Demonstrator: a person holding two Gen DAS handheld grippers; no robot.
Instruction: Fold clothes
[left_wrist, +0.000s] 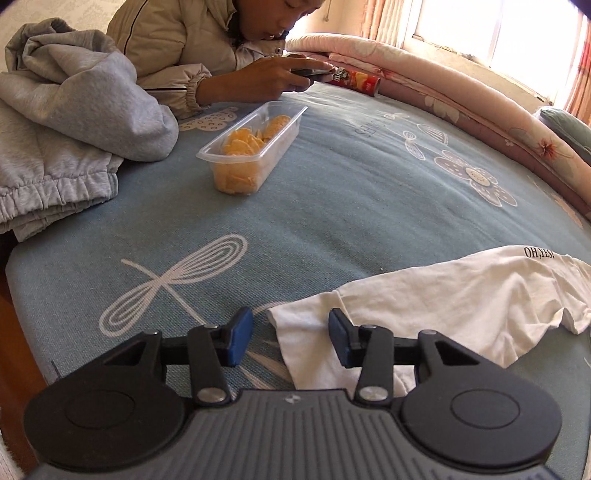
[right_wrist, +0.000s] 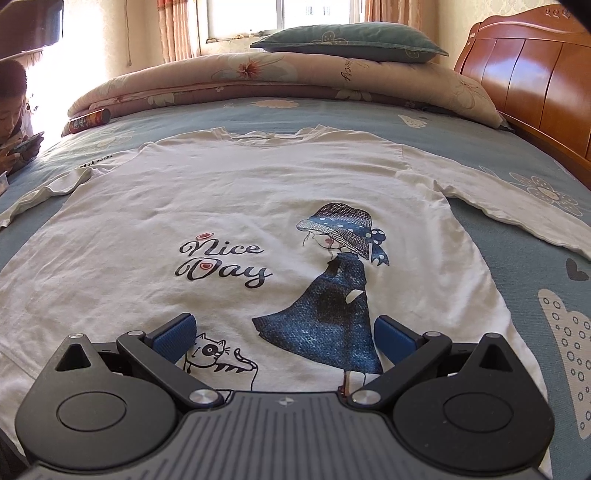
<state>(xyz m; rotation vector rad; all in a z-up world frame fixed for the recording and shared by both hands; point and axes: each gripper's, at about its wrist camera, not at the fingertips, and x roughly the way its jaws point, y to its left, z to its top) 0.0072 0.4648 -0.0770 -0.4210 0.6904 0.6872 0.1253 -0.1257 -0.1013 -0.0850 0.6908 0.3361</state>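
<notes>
the white shirt runs off the right edge; its hem hides behind the right gripper.

The left gripper points forward and downward, its blue pads partly apart with nothing pressed between them. The right gripper also tilts downward, its jaws spread wide, blue pads angled outward and clamping nothing. No hand or sleeve of the operator shows.

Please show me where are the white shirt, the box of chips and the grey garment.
white shirt (right_wrist: 240, 192): right wrist view, chest.
box of chips (left_wrist: 251, 147): left wrist view, chips inside.
grey garment (left_wrist: 66, 122): left wrist view, middle folds.
</notes>
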